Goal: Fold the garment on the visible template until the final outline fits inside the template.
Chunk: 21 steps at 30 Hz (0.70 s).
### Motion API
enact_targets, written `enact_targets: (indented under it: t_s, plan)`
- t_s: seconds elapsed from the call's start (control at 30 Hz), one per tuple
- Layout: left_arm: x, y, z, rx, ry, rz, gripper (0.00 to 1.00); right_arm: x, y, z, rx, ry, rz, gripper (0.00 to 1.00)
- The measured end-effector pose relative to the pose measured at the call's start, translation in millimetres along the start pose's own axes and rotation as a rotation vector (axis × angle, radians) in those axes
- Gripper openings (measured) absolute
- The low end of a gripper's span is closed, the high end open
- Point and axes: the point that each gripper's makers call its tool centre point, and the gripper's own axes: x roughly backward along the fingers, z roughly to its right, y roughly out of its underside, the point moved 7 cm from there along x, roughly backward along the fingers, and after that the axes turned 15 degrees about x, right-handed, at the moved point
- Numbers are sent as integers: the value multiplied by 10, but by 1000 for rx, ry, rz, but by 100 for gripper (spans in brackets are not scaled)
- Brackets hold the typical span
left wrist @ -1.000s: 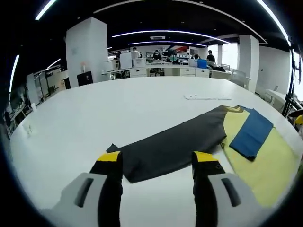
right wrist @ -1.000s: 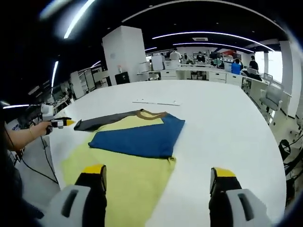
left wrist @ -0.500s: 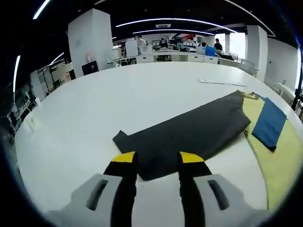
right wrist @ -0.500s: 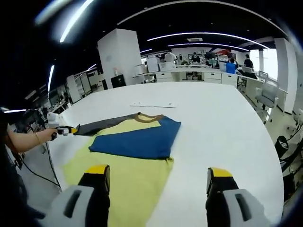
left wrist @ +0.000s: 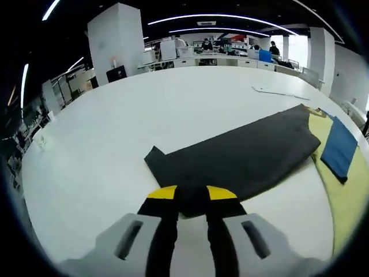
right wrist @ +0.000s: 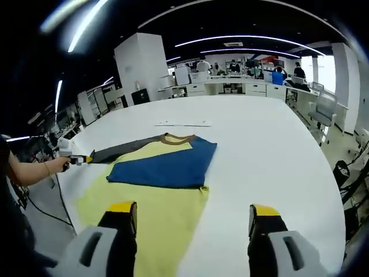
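The left gripper view sits low and really close to the desk [left wrist: 104,144], looking along its own claw [left wrist: 192,194] straight at the near edge of the garment [left wrist: 242,158], which runs off toward 2 o'clock. The right gripper view rides higher and further back, facing across the yellow template [right wrist: 155,213], with the garment [right wrist: 167,164] around 11 o'clock. Both views share the garment, the template and the desk, with the office behind; the left claw [right wrist: 81,159] sits at 9 o'clock in the right one.
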Motion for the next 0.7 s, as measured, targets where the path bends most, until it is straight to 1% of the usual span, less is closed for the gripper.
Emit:
enact_targets:
  t_s: [0.13, 0.2, 0.23, 0.3, 0.33, 0.43, 0.5, 0.53, 0.6, 0.7]
  plan:
    - [3, 0, 3, 24, 0, 3, 8, 45, -17, -18, 51, 4, -13, 81]
    - [18, 0, 4, 22, -6, 1, 2, 65, -25, -34, 69, -1, -13, 83]
    - [27, -4, -9, 26, -15, -1, 1, 73, -26, -41, 73, -5, -13, 83]
    - [49, -6, 2, 70, -1, -2, 1, 88, -32, -56, 80, -17, -7, 84]
    - [62, -7, 5, 79, 4, -3, 0, 92, -33, -62, 84, -21, -7, 85]
    - [104, -12, 38, 88, 24, 1, 0, 109, -38, -96, 104, -41, -7, 86]
    - [136, -24, 56, 96, 32, 1, 0, 111, -43, -115, 112, -57, 1, 90]
    - [159, -43, 73, 102, 42, 9, 0, 111, -46, -122, 111, -63, 5, 91]
    - [185, -70, 86, 97, 44, 19, 0, 115, -52, -140, 118, -76, 9, 93]
    - [231, -119, 113, 110, 53, 34, 0, 116, -65, -169, 123, -93, 17, 96]
